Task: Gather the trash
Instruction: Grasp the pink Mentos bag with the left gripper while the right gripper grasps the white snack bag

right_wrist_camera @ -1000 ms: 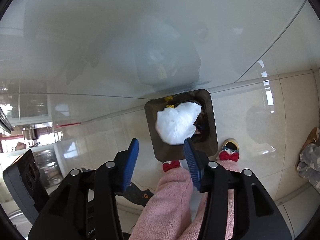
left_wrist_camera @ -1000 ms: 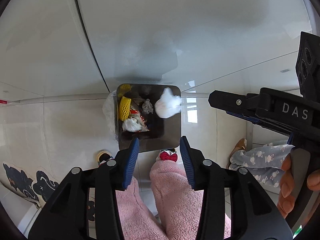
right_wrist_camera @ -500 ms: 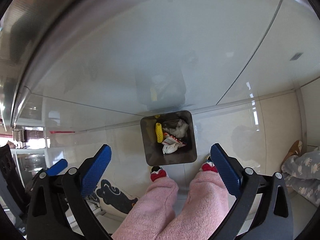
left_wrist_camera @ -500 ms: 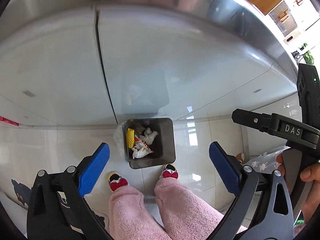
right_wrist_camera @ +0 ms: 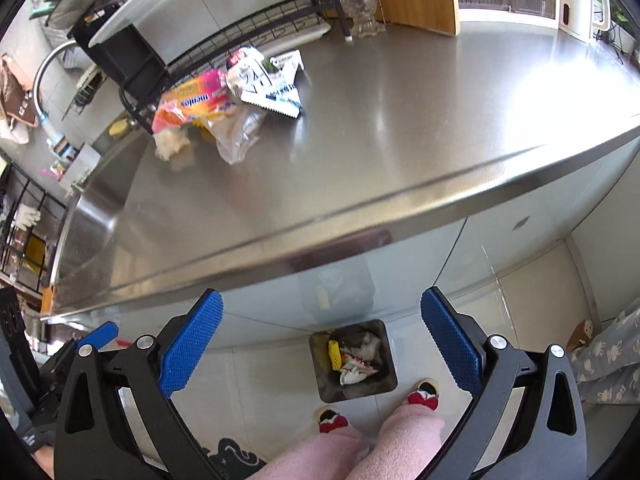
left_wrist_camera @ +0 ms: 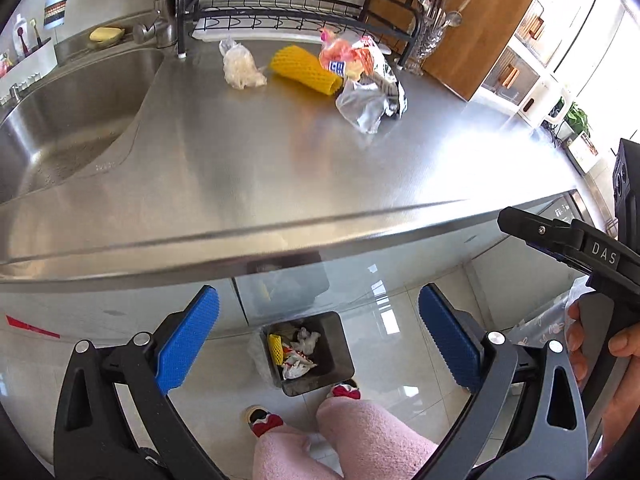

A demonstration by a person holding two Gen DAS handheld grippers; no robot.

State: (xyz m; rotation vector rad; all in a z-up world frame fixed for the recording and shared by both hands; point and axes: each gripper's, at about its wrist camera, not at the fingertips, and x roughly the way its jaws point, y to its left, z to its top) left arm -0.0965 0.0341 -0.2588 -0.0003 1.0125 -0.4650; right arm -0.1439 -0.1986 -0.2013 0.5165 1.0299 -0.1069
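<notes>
1. Both the left gripper [left_wrist_camera: 318,342] and the right gripper [right_wrist_camera: 320,342] hang with jaws spread wide and nothing between them, above the bin [left_wrist_camera: 308,354] on the floor, which already holds scraps.
2. I'd say a drop is done; the next move is reaching back to the tabletop [left_wrist_camera: 280,160].
3. 4 pieces remain there: crumpled plastic [left_wrist_camera: 242,68], yellow foam net [left_wrist_camera: 306,70], orange wrapper [left_wrist_camera: 346,56], silver bag [left_wrist_camera: 370,104].
4. The sink [left_wrist_camera: 68,108] and dish rack [left_wrist_camera: 288,12] flank them; the tabletop edge must be cleared.

Trash bin [right_wrist_camera: 384,364] on floor, wrappers [right_wrist_camera: 224,100] on steel counter [right_wrist_camera: 400,152].
</notes>
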